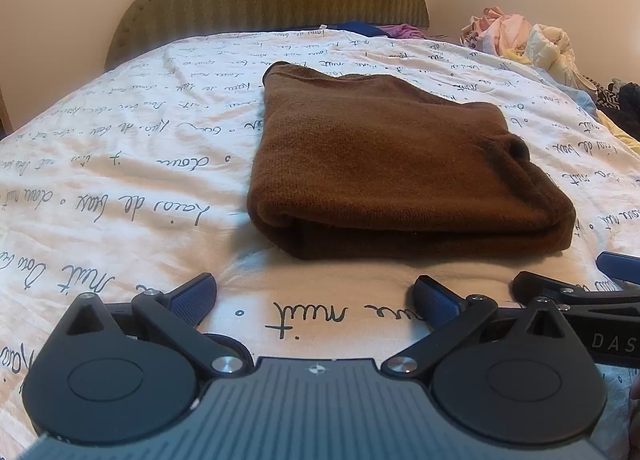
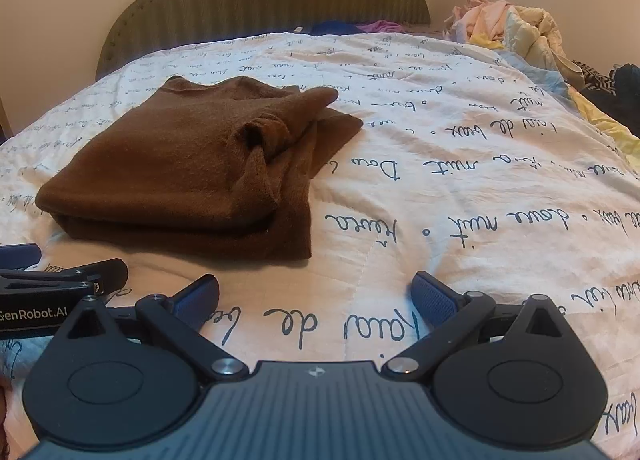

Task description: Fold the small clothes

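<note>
The brown sweater (image 1: 400, 167) lay folded on the bed (image 1: 120, 179), so this fold looked finished; next would likely call for setting it aside or fetching another from the pile (image 2: 512, 27). Both the left gripper (image 1: 314, 300) and right gripper (image 2: 316, 298) were spread wide, empty, just short of its near edge.

One brown sweater (image 1: 400, 175), two tools, one heap of clothes (image 2: 516, 31)

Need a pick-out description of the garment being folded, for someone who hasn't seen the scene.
Start at the bed's white quilt printed with black handwriting. In its middle, just ahead of both open grippers, lies a folded dark brown knit sweater. It is the only garment on the script quilt; the pastel clothes pile sits far right by the wall.
</note>
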Demonstrator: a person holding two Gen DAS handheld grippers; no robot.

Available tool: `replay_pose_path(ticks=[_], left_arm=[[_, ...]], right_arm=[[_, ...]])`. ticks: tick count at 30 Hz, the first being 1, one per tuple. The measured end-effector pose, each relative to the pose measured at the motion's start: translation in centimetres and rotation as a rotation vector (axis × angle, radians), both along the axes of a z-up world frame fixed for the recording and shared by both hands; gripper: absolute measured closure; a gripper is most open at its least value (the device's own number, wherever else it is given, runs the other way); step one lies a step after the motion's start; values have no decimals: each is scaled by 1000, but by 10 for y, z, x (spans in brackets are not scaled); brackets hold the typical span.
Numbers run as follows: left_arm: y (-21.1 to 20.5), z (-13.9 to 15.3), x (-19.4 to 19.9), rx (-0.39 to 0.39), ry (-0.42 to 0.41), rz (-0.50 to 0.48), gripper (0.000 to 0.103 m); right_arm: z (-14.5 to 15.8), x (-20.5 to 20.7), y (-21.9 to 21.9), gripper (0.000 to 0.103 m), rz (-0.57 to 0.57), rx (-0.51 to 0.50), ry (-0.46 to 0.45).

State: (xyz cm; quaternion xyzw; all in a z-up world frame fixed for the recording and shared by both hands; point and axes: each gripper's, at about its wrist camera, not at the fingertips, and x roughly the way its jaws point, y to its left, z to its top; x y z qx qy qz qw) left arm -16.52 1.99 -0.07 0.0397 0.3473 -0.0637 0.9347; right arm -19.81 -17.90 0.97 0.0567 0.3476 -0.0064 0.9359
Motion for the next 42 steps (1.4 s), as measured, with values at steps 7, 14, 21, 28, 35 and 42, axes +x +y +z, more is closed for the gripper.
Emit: replay_pose_path(ticks=[7, 14, 21, 28, 35, 42], left_arm=[[0, 0, 0, -7, 1, 0, 0], [1, 0, 0, -22, 1, 9, 0], [-1, 0, 0, -9, 6, 11, 0], [-1, 1, 4, -2, 15, 14, 0], [0, 1, 4, -8, 16, 13, 0], [0, 1, 4, -10, 15, 14, 0]], right_arm=[[0, -1, 0, 0, 1, 5, -1], [0, 0, -1, 0, 0, 5, -2], [1, 0, 0, 0, -6, 7, -4], [1, 0, 0, 0, -8, 3, -2], [1, 0, 1, 0, -8, 1, -2], [1, 0, 1, 0, -9, 0, -2]])
